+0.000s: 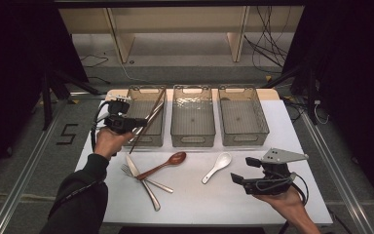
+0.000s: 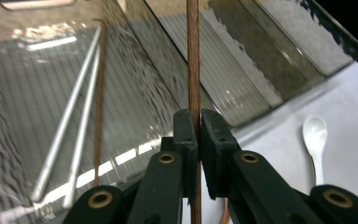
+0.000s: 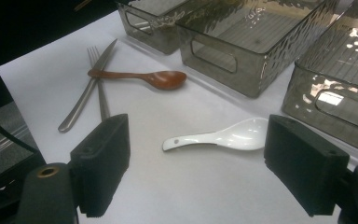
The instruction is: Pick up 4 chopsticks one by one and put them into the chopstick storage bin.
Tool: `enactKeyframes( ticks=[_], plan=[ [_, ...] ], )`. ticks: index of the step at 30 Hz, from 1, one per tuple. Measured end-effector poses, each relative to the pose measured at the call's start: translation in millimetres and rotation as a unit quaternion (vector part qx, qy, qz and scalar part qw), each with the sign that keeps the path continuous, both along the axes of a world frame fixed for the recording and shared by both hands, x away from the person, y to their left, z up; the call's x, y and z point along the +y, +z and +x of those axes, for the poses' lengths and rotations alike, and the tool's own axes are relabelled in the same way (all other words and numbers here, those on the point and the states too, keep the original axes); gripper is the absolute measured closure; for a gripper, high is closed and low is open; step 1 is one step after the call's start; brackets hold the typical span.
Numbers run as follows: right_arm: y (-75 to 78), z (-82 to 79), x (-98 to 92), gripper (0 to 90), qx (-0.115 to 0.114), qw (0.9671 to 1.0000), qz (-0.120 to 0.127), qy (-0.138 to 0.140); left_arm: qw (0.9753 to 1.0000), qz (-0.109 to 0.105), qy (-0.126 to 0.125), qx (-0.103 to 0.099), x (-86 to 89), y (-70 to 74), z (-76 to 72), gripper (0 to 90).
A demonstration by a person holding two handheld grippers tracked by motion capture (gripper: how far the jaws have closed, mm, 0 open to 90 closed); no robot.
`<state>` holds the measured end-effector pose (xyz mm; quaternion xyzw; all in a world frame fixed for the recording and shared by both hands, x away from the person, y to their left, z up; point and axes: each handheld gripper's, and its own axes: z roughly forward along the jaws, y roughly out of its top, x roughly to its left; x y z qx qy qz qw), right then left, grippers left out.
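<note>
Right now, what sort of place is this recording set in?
Probably a lab recording bay, not a kitchen: a white-topped table with three clear plastic bins, loose black cables on bare floor, and dark curtains.

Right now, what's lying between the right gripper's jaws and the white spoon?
Nothing: in the right gripper view, bare white table separates the open right gripper from the white spoon.

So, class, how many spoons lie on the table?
2: a brown wooden spoon crossing the knife and fork, and a white spoon right of it.

Lab-style recording rig — black curtains, metal floor rails (image 1: 27, 168), loose cables (image 1: 268, 46), white tabletop (image 1: 224, 195)
</note>
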<state>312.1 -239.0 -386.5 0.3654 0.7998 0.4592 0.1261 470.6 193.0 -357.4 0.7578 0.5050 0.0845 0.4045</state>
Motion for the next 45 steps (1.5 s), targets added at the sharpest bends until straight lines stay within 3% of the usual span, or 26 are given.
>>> enactKeyframes(
  ticks=[9,15,25,33,45],
  plan=[
    [0.0,-0.1,-0.7,23.6,0.000,1.0000,0.001,0.000,0.9995,0.006,0.030,0.001,12.8,7.0,26.6,84.6],
    [-0.1,0.2,-0.3,23.6,0.001,1.0000,0.001,0.000,0.9989,0.023,0.042,0.003,18.2,2.9,43.1,84.6],
    [-0.7,0.7,-0.4,23.7,0.002,1.0000,0.001,0.002,0.9978,0.033,0.058,0.008,24.8,-5.2,67.8,84.5],
    [-0.1,0.0,-0.8,23.7,0.002,1.0000,0.002,0.002,0.9969,0.050,0.061,0.006,22.1,-9.3,82.0,84.5],
    [-1.1,0.9,-1.1,23.8,0.007,1.0000,0.004,0.003,0.9954,0.071,0.064,0.010,22.0,-20.4,90.7,84.4]
  ],
)
